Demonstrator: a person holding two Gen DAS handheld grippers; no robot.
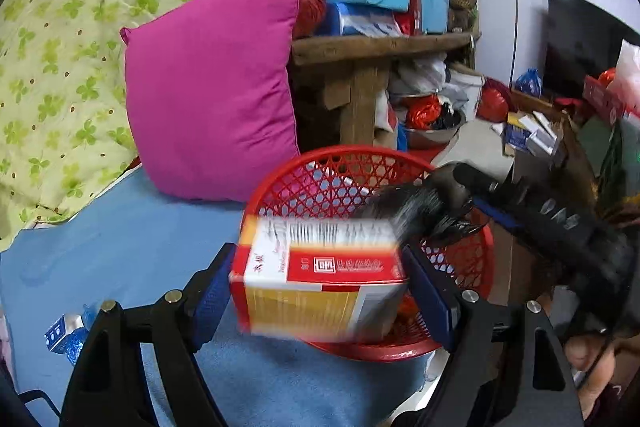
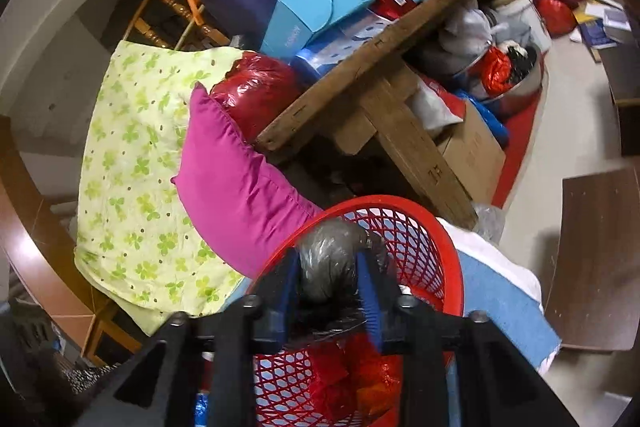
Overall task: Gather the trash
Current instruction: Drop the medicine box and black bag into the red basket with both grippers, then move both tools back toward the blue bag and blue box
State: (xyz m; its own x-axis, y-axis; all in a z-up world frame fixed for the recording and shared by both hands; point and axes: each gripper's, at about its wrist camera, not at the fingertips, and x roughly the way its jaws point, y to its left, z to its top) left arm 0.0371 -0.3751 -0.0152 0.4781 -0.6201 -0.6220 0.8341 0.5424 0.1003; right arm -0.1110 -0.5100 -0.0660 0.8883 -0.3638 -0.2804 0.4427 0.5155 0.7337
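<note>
My left gripper (image 1: 318,267) is shut on a red, white and yellow carton (image 1: 320,291), blue pads pressed to both its sides, just above the near rim of a red mesh basket (image 1: 344,163). My right gripper (image 1: 452,195) reaches in from the right over the same basket. In the right wrist view, the right gripper (image 2: 328,263) has its jaws parted, and a crumpled grey-black plastic bag (image 2: 332,247) sits loosely between the pads over the basket (image 2: 376,201). Red wrappers (image 2: 352,375) lie in the basket's bottom.
The basket stands on a blue sheet (image 1: 120,259) beside a magenta pillow (image 1: 208,99) and a green clover quilt (image 1: 60,47). A blue foil wrapper (image 1: 64,337) lies at the left. Behind is a wooden bench (image 1: 380,45) stacked with boxes, with bags below.
</note>
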